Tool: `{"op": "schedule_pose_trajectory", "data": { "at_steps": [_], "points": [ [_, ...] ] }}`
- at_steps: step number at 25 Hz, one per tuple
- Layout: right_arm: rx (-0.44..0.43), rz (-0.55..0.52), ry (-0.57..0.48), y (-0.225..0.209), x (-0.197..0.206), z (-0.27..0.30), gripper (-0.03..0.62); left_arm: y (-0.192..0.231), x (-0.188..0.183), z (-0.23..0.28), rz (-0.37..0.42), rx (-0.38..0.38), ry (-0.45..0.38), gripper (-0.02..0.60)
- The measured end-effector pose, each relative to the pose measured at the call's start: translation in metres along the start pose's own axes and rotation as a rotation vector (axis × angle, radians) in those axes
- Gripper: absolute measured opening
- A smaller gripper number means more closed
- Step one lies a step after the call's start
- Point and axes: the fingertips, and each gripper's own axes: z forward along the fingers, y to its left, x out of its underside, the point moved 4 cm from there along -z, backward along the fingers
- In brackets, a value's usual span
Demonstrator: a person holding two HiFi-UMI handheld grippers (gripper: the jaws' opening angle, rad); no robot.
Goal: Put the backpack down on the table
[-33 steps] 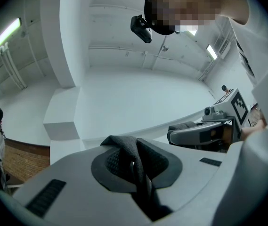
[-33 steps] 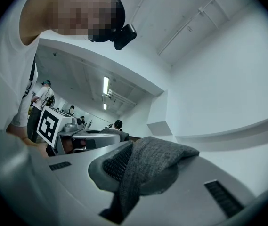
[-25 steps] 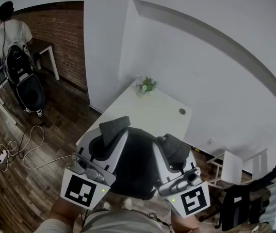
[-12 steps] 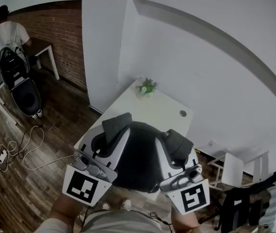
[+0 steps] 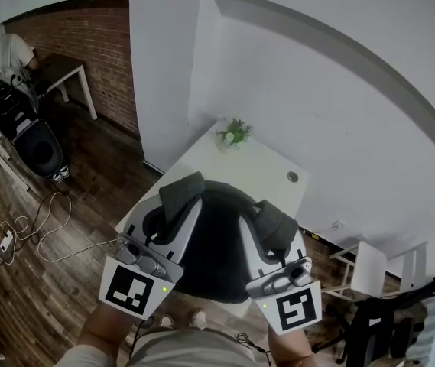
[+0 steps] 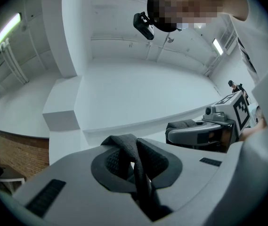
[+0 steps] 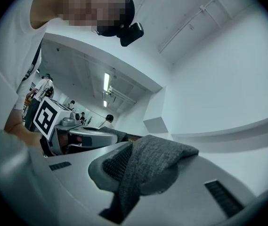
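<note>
I carry the dark backpack (image 5: 212,258) slung between both grippers, its body hanging over the near half of the white table (image 5: 267,167). The left gripper (image 5: 183,209) is clamped on one padded shoulder strap (image 6: 133,161), and the right gripper (image 5: 267,232) is pinched tight on the other strap (image 7: 145,166); each gripper view shows grey webbing bunched up through the closed jaws. The relation that matters is vertical. The bag hangs below my fingers, with the tabletop beneath it, so by my reading the coming move is a straight lowering. From the head view I cannot tell whether its base already touches the top. Its long axis looks to run away from me along the table toward the small potted plant (image 5: 233,134) at the far corner, well apart from the bag. The two hands sit evenly on either side, neither nearer. A round cable port (image 5: 292,177) lies off to the right. I can read no brand or label on the bag, and the cubes on the grippers carry only black-and-white square markers.
</note>
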Motion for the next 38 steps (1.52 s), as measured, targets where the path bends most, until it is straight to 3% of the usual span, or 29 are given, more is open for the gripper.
{"op": "schedule_pose_trajectory", "data": {
  "at_steps": [7,26,38],
  "points": [
    [-0.019,0.034,0.065,-0.002,0.039,0.003,0.057,0.001,0.030,0.014,-0.034,-0.015,0.041,0.048],
    [-0.047,0.035,0.171,-0.016,0.111,0.022,0.057,0.014,0.096,0.043,-0.034,-0.015,0.148,0.048],
    [-0.050,0.024,0.323,-0.026,0.169,0.029,0.057,0.018,0.149,0.059,-0.039,-0.018,0.248,0.048]
  ]
}}
